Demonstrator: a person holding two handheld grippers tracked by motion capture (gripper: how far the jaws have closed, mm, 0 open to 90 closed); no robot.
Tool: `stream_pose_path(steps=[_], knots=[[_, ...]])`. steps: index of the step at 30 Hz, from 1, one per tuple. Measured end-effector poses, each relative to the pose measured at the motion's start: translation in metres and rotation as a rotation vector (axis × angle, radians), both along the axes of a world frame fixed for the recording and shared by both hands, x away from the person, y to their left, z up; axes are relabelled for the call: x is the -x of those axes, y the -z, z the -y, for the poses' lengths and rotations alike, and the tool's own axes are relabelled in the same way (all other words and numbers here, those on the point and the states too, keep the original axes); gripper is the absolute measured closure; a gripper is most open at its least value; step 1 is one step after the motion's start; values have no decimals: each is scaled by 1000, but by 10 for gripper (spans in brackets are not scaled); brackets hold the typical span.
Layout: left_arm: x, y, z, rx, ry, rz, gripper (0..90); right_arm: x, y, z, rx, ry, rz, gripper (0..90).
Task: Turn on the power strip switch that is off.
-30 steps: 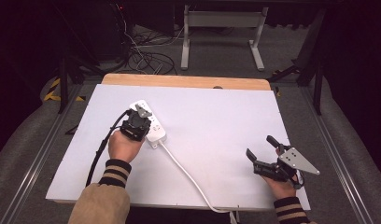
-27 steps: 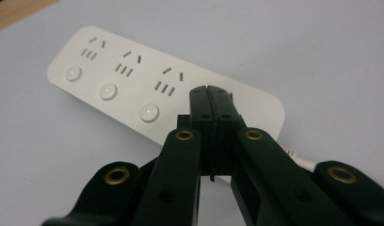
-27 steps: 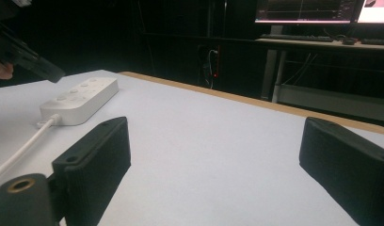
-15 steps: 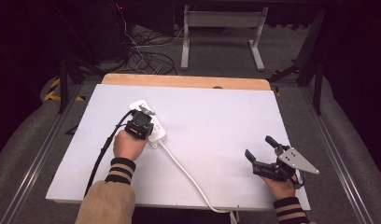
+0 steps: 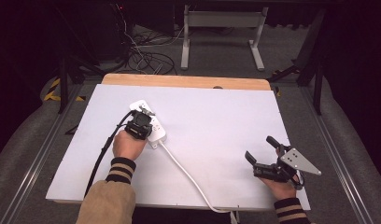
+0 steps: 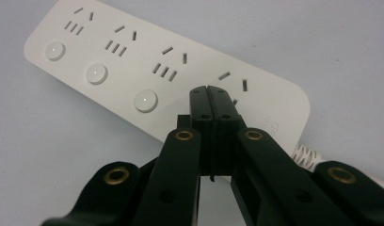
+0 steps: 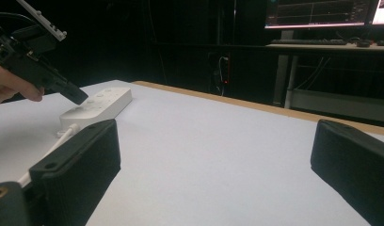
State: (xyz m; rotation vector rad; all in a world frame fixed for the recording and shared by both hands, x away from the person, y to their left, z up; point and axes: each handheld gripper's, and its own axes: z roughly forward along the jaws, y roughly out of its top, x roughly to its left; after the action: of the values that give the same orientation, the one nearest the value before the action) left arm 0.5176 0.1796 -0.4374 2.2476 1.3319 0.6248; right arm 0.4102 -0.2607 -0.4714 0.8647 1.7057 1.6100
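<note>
My left gripper (image 6: 210, 94) has its 2 jaws pressed flat together with nothing between them, tips down on the white power strip (image 6: 133, 70) at the socket nearest its cord end, beside the last of 3 round buttons. From above I see that strip (image 5: 157, 131) lying on the white table (image 5: 216, 116), left of centre, its white cord (image 5: 184, 170) trailing toward the near edge. My right gripper (image 5: 265, 154) rests low over the table's near right corner, jaws spread wide and empty, well apart from the strip (image 7: 98, 106); across the table it sees the left gripper (image 7: 77, 96) tilted down onto the strip.
</note>
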Motion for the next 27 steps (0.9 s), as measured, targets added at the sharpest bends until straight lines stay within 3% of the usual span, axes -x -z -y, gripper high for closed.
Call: stream_pose_path(steps=[4, 19, 24, 27], knots=[[-2, 4, 1, 0, -1, -24, 900, 0, 0, 0, -1, 1, -9, 33], [-1, 5, 1, 2, -5, -28, 900, 1, 0, 0, -2, 5, -23, 42], [0, 7, -3, 46, -17, -23, 900, 1, 1, 0, 5, 3, -23, 46], [0, 8, -3, 42, -19, -22, 900, 1, 1, 0, 8, 4, -21, 46]])
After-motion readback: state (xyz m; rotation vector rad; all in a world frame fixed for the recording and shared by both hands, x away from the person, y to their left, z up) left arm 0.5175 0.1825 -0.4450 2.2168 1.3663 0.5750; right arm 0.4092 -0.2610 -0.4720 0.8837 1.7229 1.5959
